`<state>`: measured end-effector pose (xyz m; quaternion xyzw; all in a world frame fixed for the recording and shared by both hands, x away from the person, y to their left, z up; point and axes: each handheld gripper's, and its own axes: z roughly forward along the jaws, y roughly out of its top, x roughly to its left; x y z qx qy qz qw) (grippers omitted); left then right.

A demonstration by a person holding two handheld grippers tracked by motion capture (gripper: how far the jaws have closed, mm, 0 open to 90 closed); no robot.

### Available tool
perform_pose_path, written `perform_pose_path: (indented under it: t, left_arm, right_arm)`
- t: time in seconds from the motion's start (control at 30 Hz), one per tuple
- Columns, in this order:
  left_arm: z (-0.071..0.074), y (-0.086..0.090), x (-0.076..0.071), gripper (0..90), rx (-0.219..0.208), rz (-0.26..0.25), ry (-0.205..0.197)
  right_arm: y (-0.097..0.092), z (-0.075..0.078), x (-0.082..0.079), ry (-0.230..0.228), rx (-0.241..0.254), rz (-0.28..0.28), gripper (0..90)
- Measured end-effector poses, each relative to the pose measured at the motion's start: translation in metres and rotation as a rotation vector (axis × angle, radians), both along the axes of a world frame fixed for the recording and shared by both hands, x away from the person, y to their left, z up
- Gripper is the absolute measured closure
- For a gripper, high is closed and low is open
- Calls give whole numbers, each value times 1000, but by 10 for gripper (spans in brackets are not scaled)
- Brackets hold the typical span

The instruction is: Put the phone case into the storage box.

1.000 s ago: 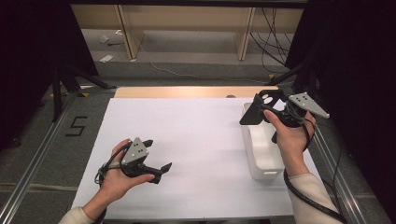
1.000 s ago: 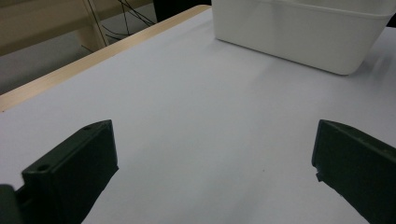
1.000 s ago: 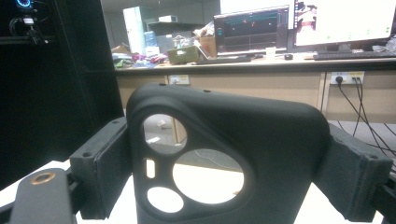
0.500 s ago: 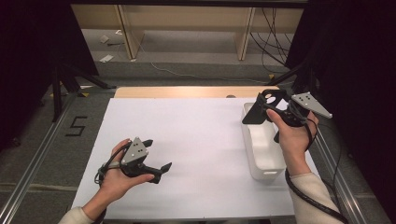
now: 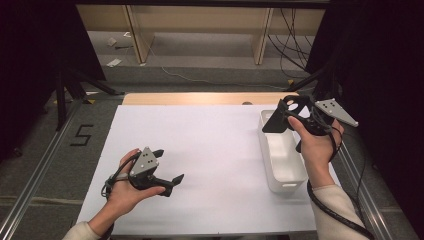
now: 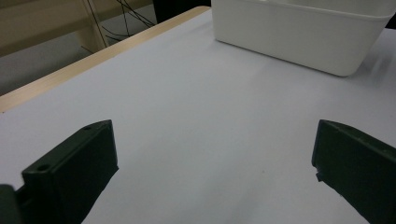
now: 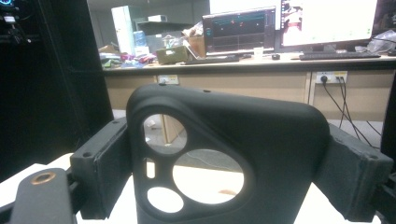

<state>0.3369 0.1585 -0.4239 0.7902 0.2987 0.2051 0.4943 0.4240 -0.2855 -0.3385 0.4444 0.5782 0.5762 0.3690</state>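
A black phone case (image 5: 285, 111) with round camera cut-outs hangs above the far end of a white bin (image 5: 282, 167), and my right gripper (image 5: 295, 116) is shut on it. In the right gripper view the case (image 7: 271, 140) stands upright between the two pads (image 7: 100, 172), which press on its sides. My left gripper (image 5: 170, 165) rests low over the white table sheet (image 5: 215, 145) at the near left. Its jaws are wide apart with nothing between them, as the left gripper (image 6: 212, 177) view shows. That view has the bin (image 6: 299, 42) farther off.
The white bin looks bare inside where it shows. A wooden strip (image 5: 200, 98) runs along the table's far edge. Metal rails (image 5: 35, 175) flank the table. Beyond it are a grey floor, shelf legs and cables (image 5: 285, 30).
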Motion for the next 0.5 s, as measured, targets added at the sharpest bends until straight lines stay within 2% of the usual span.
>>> perform_pose_path:
  t: [0.5]
  left_arm:
    - [0,0,0,0,-2,0,2]
  right_arm:
    - [-2,-3,2,5,-14,-15,151]
